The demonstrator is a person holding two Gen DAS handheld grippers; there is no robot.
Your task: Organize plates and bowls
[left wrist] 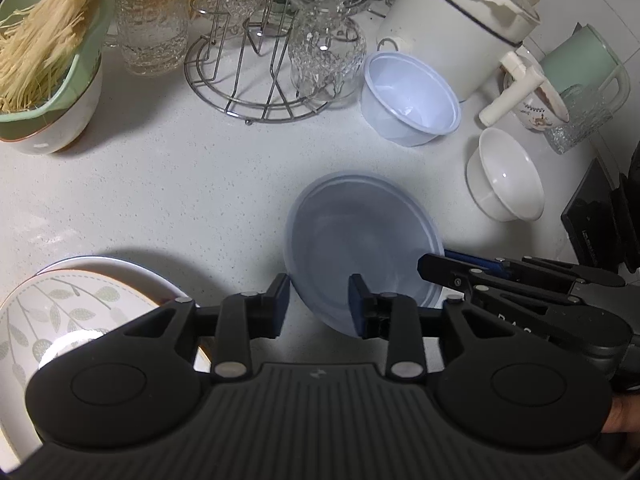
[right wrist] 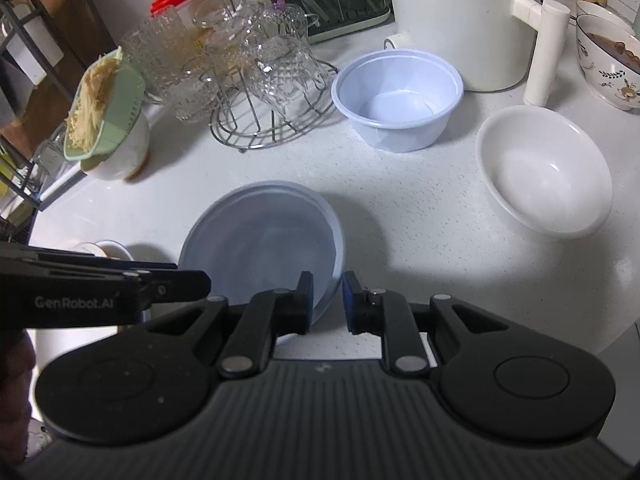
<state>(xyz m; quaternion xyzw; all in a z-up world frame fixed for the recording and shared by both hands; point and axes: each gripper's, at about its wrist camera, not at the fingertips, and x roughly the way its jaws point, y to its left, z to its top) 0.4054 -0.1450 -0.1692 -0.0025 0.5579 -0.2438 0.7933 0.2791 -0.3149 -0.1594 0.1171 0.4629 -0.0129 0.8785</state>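
A blue-grey plastic bowl (left wrist: 360, 240) (right wrist: 260, 236) hangs tilted over the white counter. My right gripper (right wrist: 327, 300) is shut on its near-right rim; in the left wrist view its tip (left wrist: 436, 266) comes in from the right. My left gripper (left wrist: 320, 304) straddles the bowl's left rim, one finger inside and one outside, jaws apart and not pressing. A translucent white plastic bowl (left wrist: 412, 100) (right wrist: 396, 96) and a white ceramic bowl (left wrist: 506, 174) (right wrist: 544, 172) stand upright farther back. A leaf-patterned plate (left wrist: 60, 312) lies at lower left.
A wire rack with upturned glasses (left wrist: 256, 80) (right wrist: 272, 92) stands at the back. A green colander of pale strands (left wrist: 44, 52) sits on a bowl at left. A white appliance (left wrist: 460, 20), a mint kettle (left wrist: 580, 60) and a patterned bowl (right wrist: 608, 60) crowd the back right.
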